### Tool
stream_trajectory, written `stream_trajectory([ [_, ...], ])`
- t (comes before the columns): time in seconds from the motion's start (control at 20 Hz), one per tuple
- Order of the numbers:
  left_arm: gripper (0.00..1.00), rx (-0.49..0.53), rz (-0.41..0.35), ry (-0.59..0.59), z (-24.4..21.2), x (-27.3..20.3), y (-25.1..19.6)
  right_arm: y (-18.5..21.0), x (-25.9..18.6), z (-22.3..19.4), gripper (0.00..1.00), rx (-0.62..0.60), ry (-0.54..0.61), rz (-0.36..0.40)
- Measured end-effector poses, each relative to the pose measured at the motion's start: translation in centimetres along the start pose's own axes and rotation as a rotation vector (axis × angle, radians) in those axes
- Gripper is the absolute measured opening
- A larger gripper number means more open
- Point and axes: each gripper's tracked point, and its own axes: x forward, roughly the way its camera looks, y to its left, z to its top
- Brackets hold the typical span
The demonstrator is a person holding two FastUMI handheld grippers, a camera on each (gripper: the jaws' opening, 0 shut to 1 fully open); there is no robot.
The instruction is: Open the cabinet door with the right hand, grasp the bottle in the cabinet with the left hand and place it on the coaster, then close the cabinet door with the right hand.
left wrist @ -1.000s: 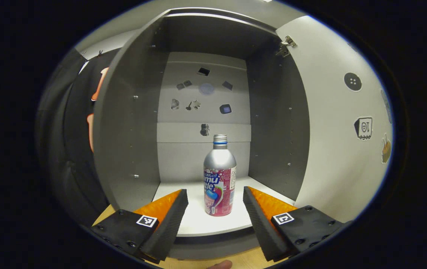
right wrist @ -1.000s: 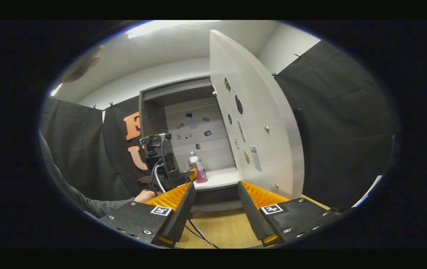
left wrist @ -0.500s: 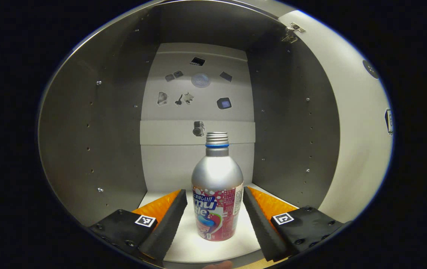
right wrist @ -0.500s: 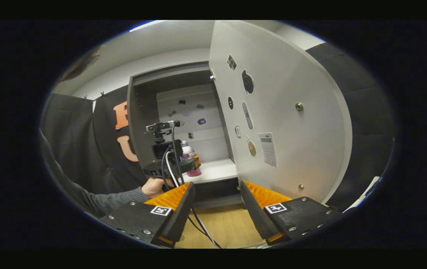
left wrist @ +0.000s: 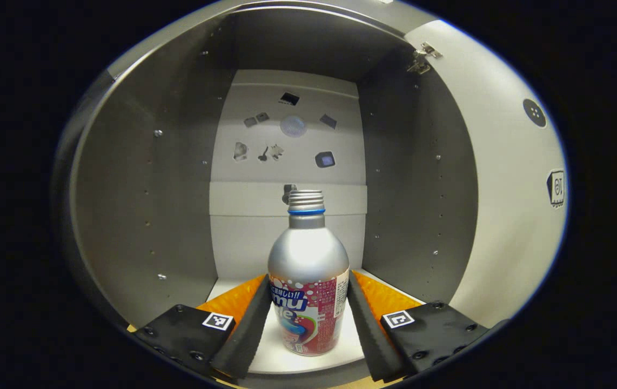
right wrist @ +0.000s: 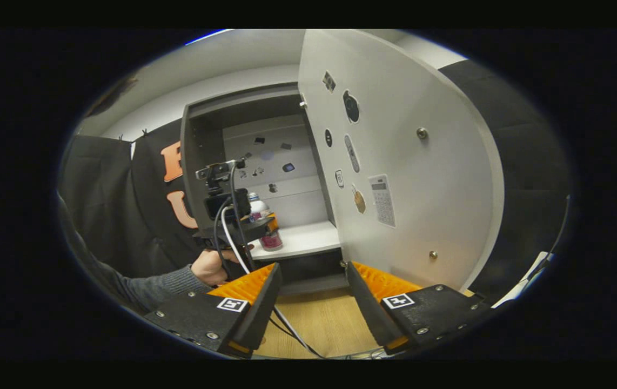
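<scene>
— Silver aluminium bottle [left wrist: 308,281] with a pink label: you have it upright on the white cabinet floor [left wrist: 351,346], between the two fingers of your left gripper [left wrist: 307,302].

— Is the left gripper pinching it?

— Both fingers [left wrist: 249,319] lie against the label's sides, so it looks clamped on the bottle's lower body. The threaded neck with its blue ring stands clear above the fingers.

— And the door?

— Your cabinet door [right wrist: 400,162] stands swung wide to the right, its stickers facing you, hinge [left wrist: 422,56] at the top corner. In the right gripper view the bottle [right wrist: 265,224] sits near the front edge of the cabinet floor, with the left gripper [right wrist: 265,227] and your hand [right wrist: 208,267] reaching in from the left.

— My right gripper?

— Your right gripper [right wrist: 313,294] is spread apart with nothing between its fingers, over the wooden tabletop [right wrist: 330,324], just beside the door's lower edge. A cable [right wrist: 287,332] trails across that tabletop.
</scene>
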Motion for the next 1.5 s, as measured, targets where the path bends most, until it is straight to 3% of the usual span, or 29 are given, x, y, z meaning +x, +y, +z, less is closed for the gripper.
stream_trajectory([
  [0.3, 0.85, 0.043, 0.053, -0.003, 0.1, -8.4, 1.3, -0.1, -3.5, -1.8, 0.76, 0.01, 0.031, 0.047],
  [0.5, 0.87, 0.103, 0.073, 0.022, -3.0, -15.2, 1.8, -0.7, -5.8, -4.3, 0.76, 0.078, 0.074, 0.058],
  [0.95, 0.86, 0.153, 0.11, 0.12, -12.9, -25.1, 4.3, -1.1, -9.4, -9.6, 0.76, 0.127, 0.197, 0.048],
  [1.5, 0.86, 0.101, 0.117, 0.365, -29.2, -30.1, 6.4, -2.2, -9.3, -15.7, 0.76, 0.061, 0.396, 0.032],
])
